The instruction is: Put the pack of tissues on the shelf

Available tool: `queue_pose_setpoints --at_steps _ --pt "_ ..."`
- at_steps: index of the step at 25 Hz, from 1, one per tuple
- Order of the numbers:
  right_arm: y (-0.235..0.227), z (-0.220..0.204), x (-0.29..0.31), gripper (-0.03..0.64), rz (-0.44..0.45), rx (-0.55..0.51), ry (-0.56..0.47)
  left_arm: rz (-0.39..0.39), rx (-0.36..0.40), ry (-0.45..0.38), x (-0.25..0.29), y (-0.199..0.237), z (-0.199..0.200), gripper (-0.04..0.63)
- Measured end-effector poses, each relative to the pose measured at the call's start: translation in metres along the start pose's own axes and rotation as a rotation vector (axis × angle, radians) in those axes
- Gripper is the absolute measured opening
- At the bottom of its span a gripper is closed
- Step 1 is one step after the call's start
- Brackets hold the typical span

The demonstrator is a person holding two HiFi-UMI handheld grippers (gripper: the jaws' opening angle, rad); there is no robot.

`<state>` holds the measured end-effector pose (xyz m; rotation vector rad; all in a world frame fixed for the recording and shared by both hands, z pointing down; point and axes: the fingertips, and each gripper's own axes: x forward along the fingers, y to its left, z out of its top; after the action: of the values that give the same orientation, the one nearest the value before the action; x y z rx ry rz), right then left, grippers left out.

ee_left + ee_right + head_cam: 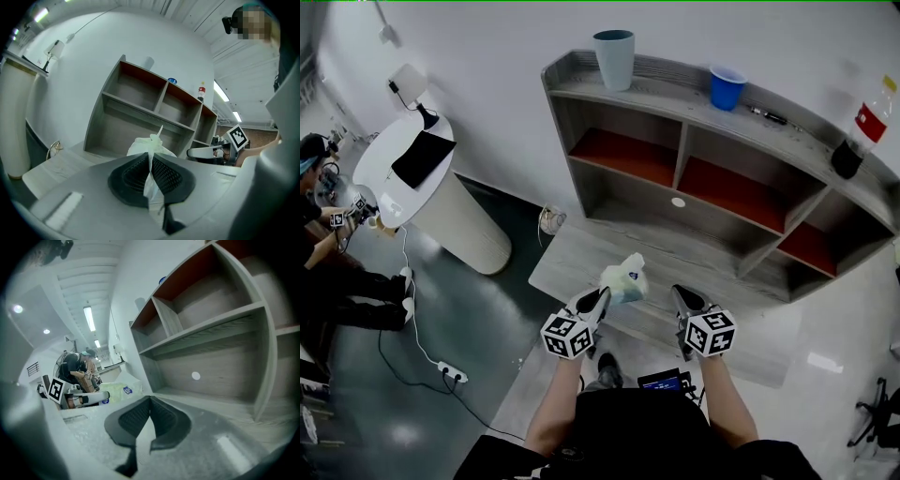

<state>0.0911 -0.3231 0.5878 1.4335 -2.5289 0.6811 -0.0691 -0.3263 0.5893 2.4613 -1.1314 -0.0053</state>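
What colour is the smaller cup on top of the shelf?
The smaller cup is bright blue; the head view shows it best.

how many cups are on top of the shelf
2: a pale teal cup near the left end of the shelf top, and a blue cup further right. Others could be hidden outside the picture.

The grey wooden shelf point(670, 82) runs off frame at right; a small dark object point(767, 115) on its top is too small to identify.

White wall point(487, 56), dark floor point(356, 384), round white counter point(464, 225).
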Motion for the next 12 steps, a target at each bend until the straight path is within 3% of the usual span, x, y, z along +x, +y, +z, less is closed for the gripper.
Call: queue_pose_setpoints --at_steps 12 --pt "-0.002 0.030 0.062 0.002 -0.112 0.025 -0.040 -0.122 0.030 0.031 0.043 0.065 0.040 0.008"
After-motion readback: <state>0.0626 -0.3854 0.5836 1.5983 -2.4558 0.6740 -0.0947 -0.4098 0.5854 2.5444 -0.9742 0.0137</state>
